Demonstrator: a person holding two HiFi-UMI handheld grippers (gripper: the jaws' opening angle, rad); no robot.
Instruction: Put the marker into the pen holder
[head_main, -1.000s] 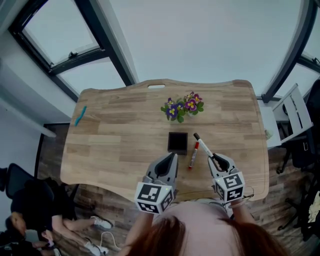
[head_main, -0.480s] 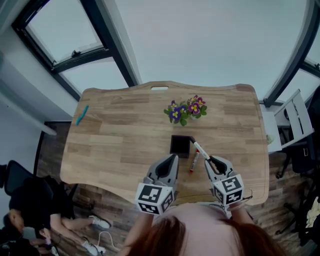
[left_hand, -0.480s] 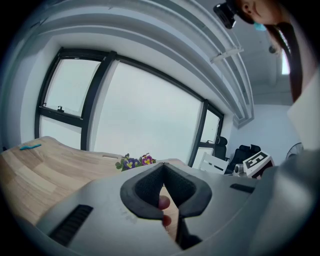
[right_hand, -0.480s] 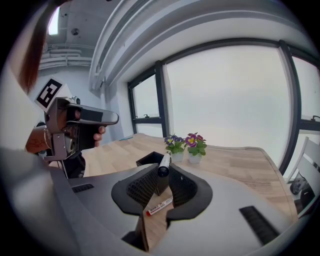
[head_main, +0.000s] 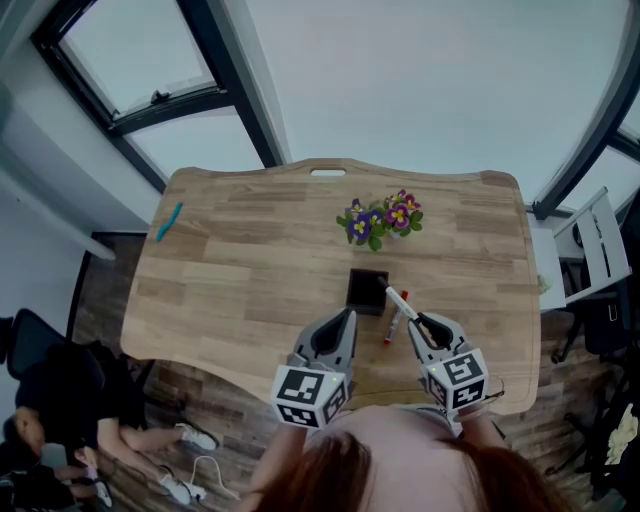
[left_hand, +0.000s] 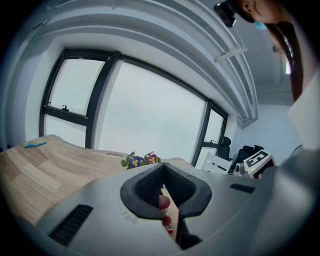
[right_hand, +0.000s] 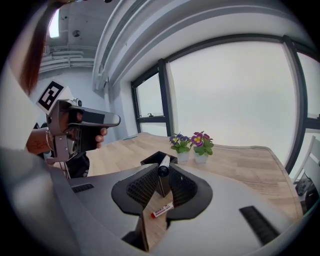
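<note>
While I look down in the head view, my right gripper (head_main: 420, 322) clamps a white marker (head_main: 402, 302), its black tip at the pen holder's (head_main: 367, 290) right edge. A red marker (head_main: 392, 328) lies just right of the pen holder.

In the left gripper view, my left gripper (left_hand: 163, 167) has its jaws pressed together, holding nothing.

In the right gripper view, my jaws pinch the white marker, its tip showing against the pen holder.

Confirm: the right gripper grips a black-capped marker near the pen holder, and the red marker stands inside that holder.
Wrong: the red marker lies on the table beside the pen holder, not inside it; the head view shows this. The right gripper does grip a black-capped marker.
</note>
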